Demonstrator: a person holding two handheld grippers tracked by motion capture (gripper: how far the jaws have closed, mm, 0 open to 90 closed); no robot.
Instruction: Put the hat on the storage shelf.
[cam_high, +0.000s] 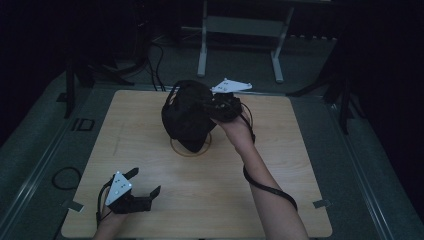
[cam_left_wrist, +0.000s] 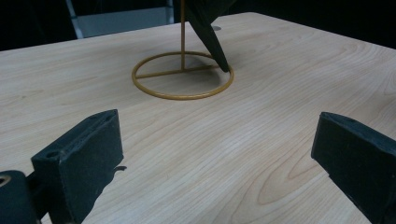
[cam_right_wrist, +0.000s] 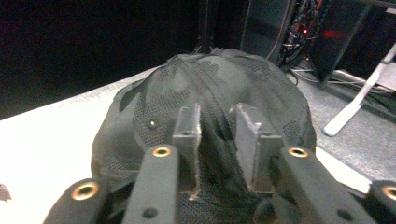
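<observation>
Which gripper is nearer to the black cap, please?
The right. The right gripper is at the cap, its jaws pinching the fabric. The left gripper sits open near the table's front left corner, well short of the cap.

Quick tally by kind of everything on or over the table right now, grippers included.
Black caps: 1, pinched by the right gripper over the stand
Gold wire stands: 1
Grippers: 2, left gripper open, right gripper shut on the cap
Total: 4
</observation>
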